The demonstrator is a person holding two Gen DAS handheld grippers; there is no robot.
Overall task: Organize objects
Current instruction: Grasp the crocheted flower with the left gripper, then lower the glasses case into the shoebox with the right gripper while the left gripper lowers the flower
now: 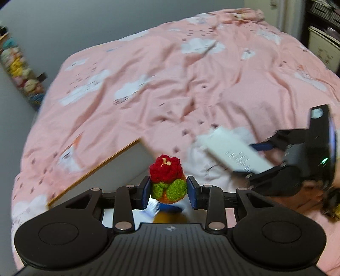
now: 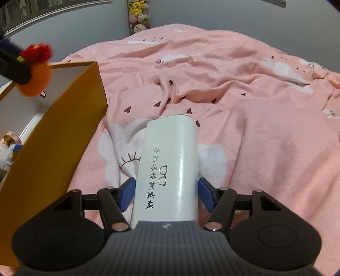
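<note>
Left gripper: a crocheted flower toy is being clamped between the blue pads, red bloom uppermost, green leaves at the level of the pads, orange base below them.
Flower toy, right wrist view: the toy is being held in the air above the open box, at its far corner, clear of the walls.
Right gripper: a white glasses case is being gripped across its width, the jaws being kept wide by the case; the case is being pointed forward, away from the camera, above the bedding.
Case, left wrist view: the case is being seen at the right, blurred, with the right gripper closed on its near end.
Box: orange outside, white inside, being rested on the bed at the left of the case; a soft toy is being partly shown inside it.
Bedding: a pink cloud-print duvet, rumpled, is being used as the surface under everything.
Background: plush toys are being kept in a narrow column by the grey wall.
</note>
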